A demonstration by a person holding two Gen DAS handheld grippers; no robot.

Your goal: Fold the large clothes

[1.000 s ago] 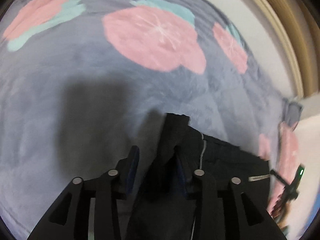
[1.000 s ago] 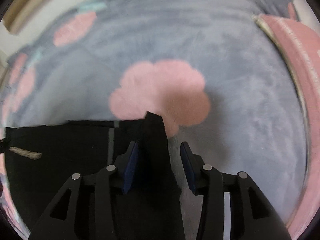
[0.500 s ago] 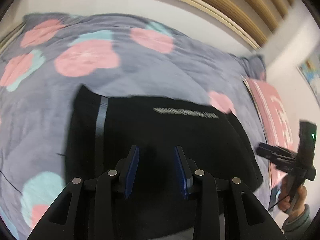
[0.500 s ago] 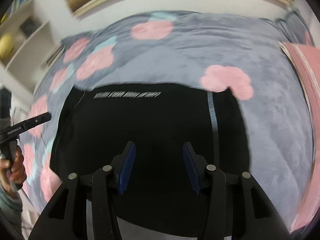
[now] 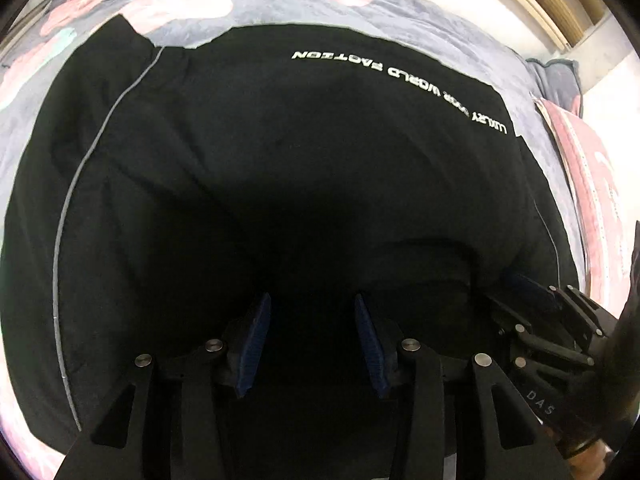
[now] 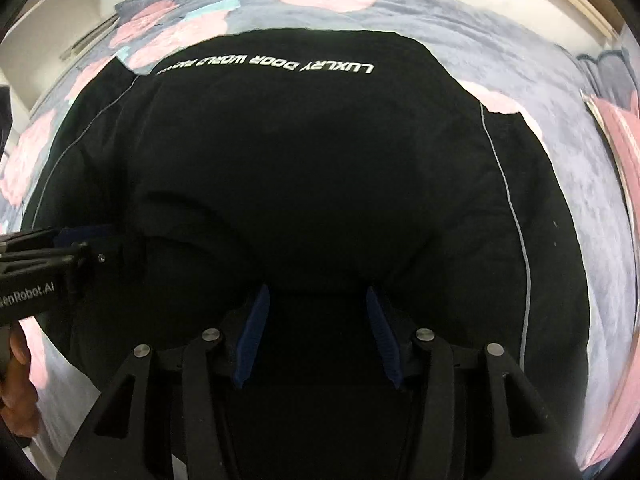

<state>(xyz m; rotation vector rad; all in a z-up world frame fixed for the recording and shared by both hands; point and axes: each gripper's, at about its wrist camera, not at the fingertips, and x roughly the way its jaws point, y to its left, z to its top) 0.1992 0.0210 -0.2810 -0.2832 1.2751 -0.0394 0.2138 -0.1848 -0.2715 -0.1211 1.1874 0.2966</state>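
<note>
Lying flat on floral blanket [image 5: 460, 28], black garment [image 5: 280, 160], left claw [image 5: 312, 320] released, right claw [image 6: 320, 320] released

White lettering is being shown upside down on the black garment [image 6: 304, 168]: "LUXLRY DOOR WORLD", with the rest too foreshortened to read. "enRobot.AI" is being displayed on the left gripper [image 6: 86, 236] body, and "DAS" on the right gripper [image 5: 524, 284] body.
</note>
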